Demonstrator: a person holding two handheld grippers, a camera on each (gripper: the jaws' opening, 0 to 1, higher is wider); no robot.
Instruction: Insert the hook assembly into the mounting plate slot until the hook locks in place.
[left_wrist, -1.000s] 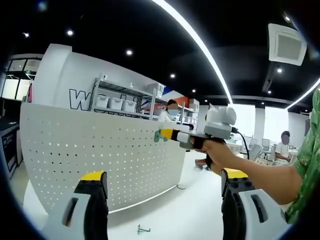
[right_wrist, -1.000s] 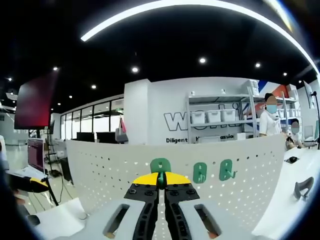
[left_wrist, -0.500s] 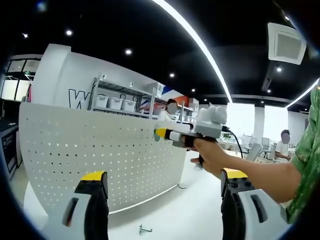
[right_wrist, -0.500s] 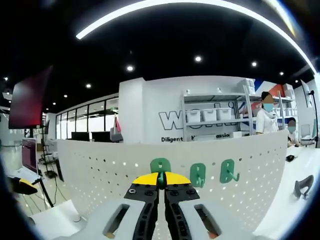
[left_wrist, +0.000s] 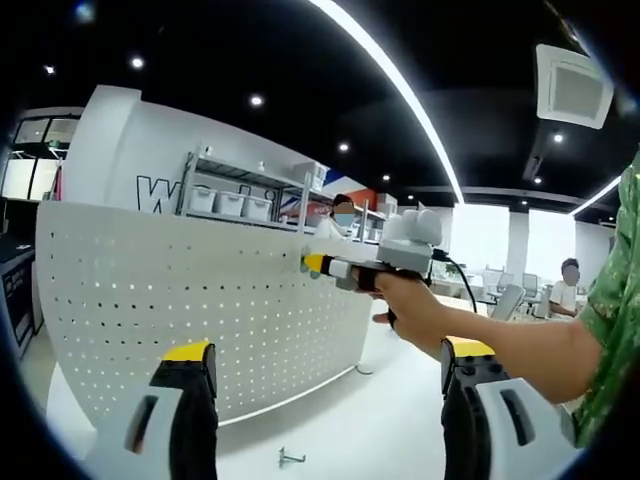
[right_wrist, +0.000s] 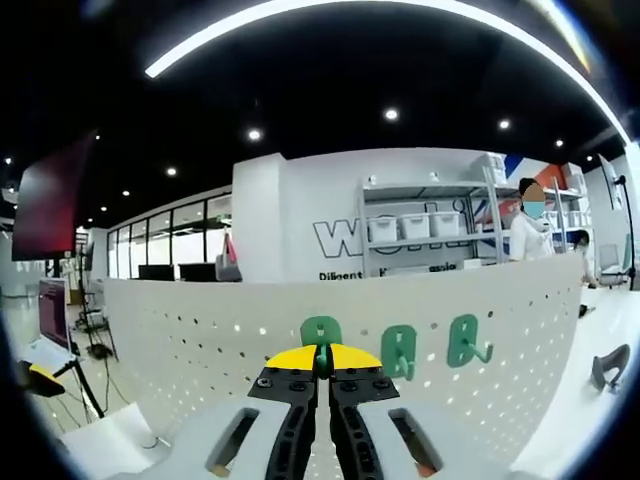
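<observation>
Biggest thing in front of you is the white pegboard (left_wrist: 200, 310), standing upright and curving across both views, with the tabletop (left_wrist: 360, 430) running along its foot. In the left gripper view your left hand-held gripper (left_wrist: 325, 400) is wide open with nothing between its yellow-tipped jaws, hanging back from the board. Your hand (left_wrist: 420, 315) reaches in from the right side of that view with the right hand-held gripper (left_wrist: 312, 264) up at the top edge of the pegboard, yellow tips right against the board face. In the right gripper view that same gripper (right_wrist: 322, 358) has its jaws squeezed together on a green hook (right_wrist: 320, 335), whose rounded top plate pokes up above the yellow tips and sits right at the board; can't tell if it's actually seated in the holes. Two more green hooks (right_wrist: 400, 348) and (right_wrist: 464, 340) are already hanging on the pegboard just to the right of it in that view. A small metal hook (left_wrist: 287, 459) lies loose on the tabletop near the board's base, between your left jaws in the left gripper view.
</observation>
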